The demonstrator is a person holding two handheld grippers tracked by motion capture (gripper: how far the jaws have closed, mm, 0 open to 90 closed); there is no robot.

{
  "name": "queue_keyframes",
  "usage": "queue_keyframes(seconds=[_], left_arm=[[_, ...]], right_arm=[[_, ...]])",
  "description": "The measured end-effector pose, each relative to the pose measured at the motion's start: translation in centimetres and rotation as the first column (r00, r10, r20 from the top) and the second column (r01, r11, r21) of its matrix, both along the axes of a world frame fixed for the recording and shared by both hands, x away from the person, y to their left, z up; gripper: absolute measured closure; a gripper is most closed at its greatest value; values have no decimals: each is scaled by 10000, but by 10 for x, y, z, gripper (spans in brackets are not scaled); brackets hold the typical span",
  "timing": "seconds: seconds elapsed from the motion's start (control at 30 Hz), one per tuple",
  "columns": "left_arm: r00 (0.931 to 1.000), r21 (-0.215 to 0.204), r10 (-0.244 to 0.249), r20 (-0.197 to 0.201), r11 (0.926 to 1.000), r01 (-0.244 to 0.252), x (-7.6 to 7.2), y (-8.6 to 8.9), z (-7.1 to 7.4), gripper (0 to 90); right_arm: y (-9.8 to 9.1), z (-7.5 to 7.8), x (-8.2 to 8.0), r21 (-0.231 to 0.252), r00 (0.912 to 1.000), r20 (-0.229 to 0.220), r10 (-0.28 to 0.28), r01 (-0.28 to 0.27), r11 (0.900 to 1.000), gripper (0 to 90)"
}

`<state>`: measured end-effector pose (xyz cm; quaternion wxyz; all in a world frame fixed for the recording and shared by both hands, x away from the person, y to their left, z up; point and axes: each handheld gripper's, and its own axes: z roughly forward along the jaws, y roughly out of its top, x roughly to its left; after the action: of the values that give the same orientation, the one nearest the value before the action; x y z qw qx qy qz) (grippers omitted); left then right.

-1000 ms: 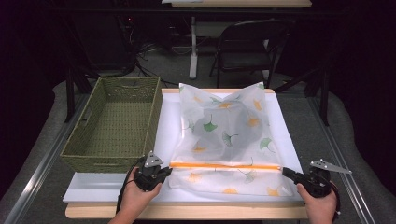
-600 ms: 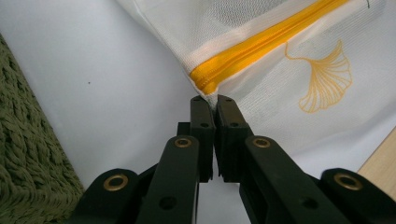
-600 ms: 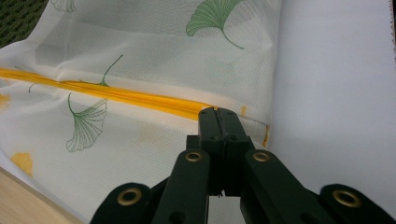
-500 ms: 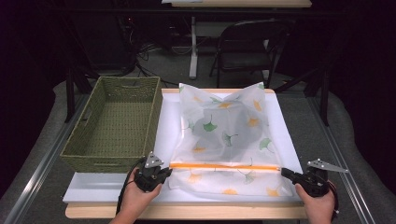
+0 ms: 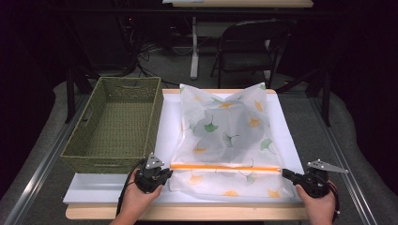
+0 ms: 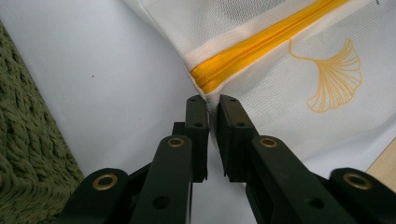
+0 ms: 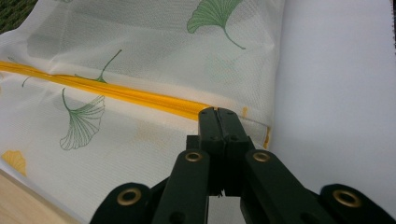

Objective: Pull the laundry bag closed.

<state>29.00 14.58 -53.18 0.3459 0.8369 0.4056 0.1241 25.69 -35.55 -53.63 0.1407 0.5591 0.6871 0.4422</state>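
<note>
L gripper (image 5: pixel 165 174) sits at the near-left corner of the mesh bag (image 5: pixel 225 136), right at the end of the orange zipper (image 5: pixel 224 167). In the left gripper view its jaws have just been opening; a narrow gap shows w/ the bag's corner edge at the tips, pads not pressing, so prob. a grip being let go. R gripper (image 5: pixel 285 174) is at the opposite zipper end, jaws pressed together, pinching the zipper end/bag edge in the right gripper view (image 7: pixel 217 112). Judgement: the two ends were held to pull the zipper line straight and lay the bag flat; R holds the edge taut while L releases.

Bag lies flat between the two grippers and stretches away from them, white mesh w/ green + orange leaf print, something dark faintly visible inside.

Outward from L gripper: green woven basket (image 5: pixel 112 123) just beyond and to its outer side, empty. All rests on a white board (image 5: pixel 291 131) over a wooden table (image 5: pixel 187 213). Past the table: folding chair (image 5: pixel 244 49), a desk leg, cables on the floor, dark room.
</note>
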Motion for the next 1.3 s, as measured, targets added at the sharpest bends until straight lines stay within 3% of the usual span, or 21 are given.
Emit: queue_keyframes(seconds=[0.33,0.53,0.77,1.03,1.17,1.3], left_arm=[[9998,-120,156,78,9998,-155,-4,8,3,791],[9998,-411,129,117,9991,-124,-6,14,4,674],[9999,-358,-21,159,9994,27,-12,19,9,572],[9997,-480,151,175,9987,-142,-16,30,13,525],[9993,-691,293,239,9972,-276,-20,39,17,520],[9991,-557,338,262,9979,-323,-22,47,17,517]], right_arm=[[2,-1,1,-47,9999,-151,39,-40,10000,900],[1,-3,2,-33,9996,-257,67,-68,10000,899],[0,-4,2,35,9996,-278,26,-25,10000,896],[3,0,-1,-368,9998,44,-191,192,9991,762],[9,6,-3,-629,9991,420,-114,140,9979,696],[18,11,-5,-658,9976,673,154,-109,9978,667]])
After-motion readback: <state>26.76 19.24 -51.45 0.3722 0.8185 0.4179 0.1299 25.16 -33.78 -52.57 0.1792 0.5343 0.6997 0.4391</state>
